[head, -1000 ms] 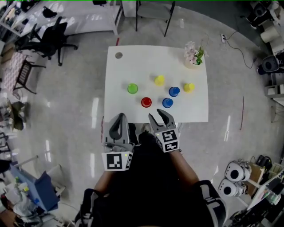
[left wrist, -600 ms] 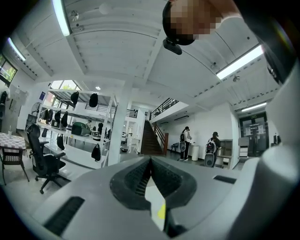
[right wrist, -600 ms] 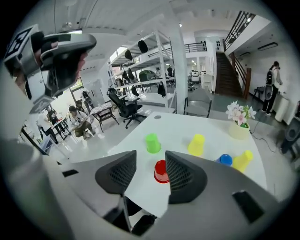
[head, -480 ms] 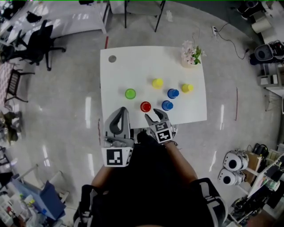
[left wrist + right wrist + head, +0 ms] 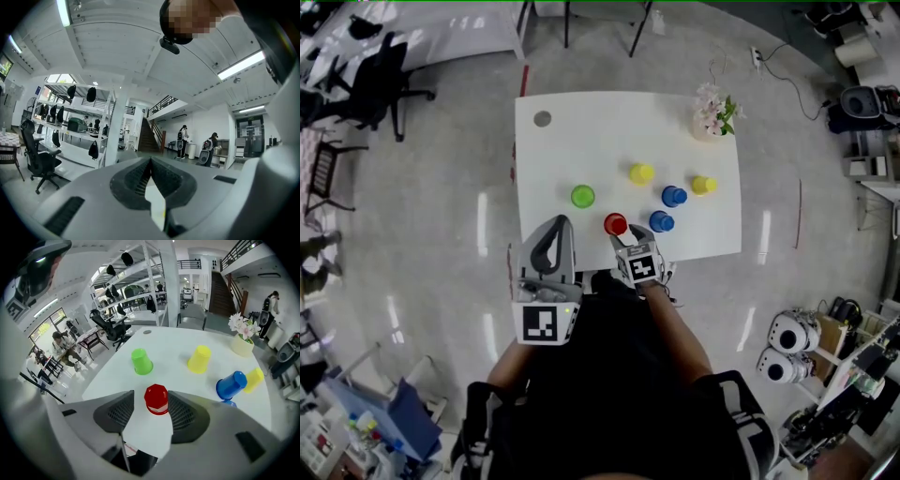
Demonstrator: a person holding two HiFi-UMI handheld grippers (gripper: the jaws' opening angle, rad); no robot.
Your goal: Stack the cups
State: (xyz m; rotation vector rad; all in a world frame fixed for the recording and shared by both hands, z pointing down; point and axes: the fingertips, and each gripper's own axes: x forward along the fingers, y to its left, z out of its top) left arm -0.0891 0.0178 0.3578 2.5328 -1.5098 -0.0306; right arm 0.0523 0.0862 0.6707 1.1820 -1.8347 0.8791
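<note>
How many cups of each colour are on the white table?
Red cup: 1
Green cup: 1
Yellow cups: 2
Blue cups: 2
Total: 6

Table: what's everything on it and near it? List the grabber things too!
table: 1, white, on shiny floor
red cup: 1, red, near front edge
green cup: 1, green, left of red cup
yellow cups: 2, yellow, middle and right
blue cups: 2, blue, right of red cup
flower pot: 1, pale, pink flowers, far right corner
office chair: 1, black, far left
left gripper: 1, grey, shut
right gripper: 1, grey, jaws just opening, red cup between, ungripped
</note>
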